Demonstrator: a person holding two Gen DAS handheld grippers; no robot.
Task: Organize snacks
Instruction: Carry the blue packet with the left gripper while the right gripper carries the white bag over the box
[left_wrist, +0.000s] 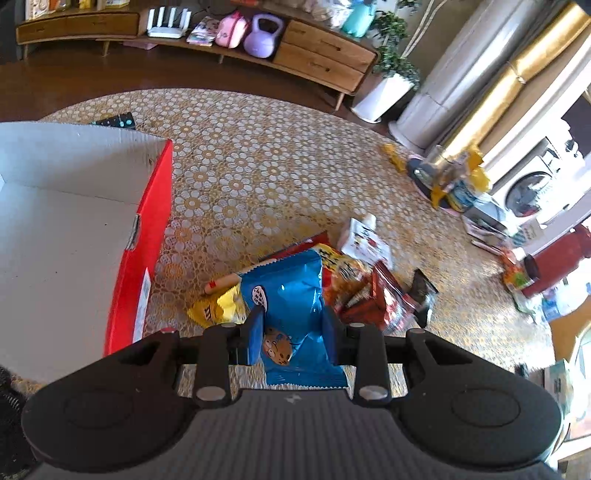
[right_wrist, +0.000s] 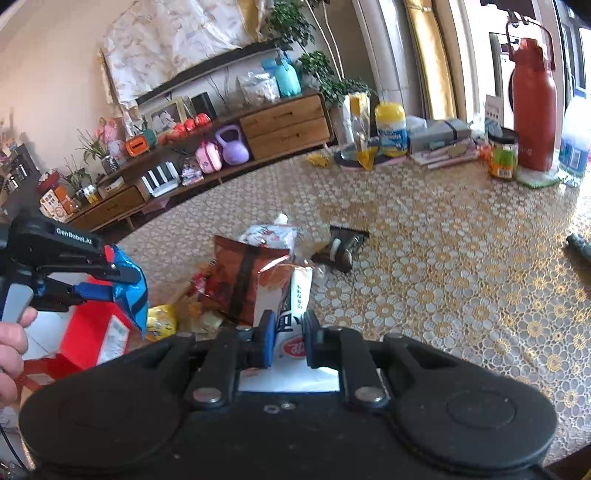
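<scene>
My left gripper (left_wrist: 293, 317) is shut on a blue cookie packet (left_wrist: 291, 295) and holds it above the snack pile. In the pile lie a yellow candy bag (left_wrist: 218, 310), a sausage stick (left_wrist: 221, 286), red packets (left_wrist: 384, 299) and a white pouch (left_wrist: 364, 240). An open red box (left_wrist: 147, 240) with a white inside stands to the left. My right gripper (right_wrist: 290, 328) is shut on a white packet with red print (right_wrist: 297, 295), raised off the table. In the right wrist view the left gripper (right_wrist: 122, 280) holds the blue packet (right_wrist: 135, 299) in front of the red box (right_wrist: 92, 332).
A dark packet (right_wrist: 341, 245) lies apart from the pile on the lace tablecloth (right_wrist: 443, 277). Along the far edge stand a red bottle (right_wrist: 533, 103), a jar (right_wrist: 502, 155) and a yellow-lidded canister (right_wrist: 390, 129). A remote (left_wrist: 114, 121) lies behind the box. A hand (right_wrist: 11, 339) grips the left tool.
</scene>
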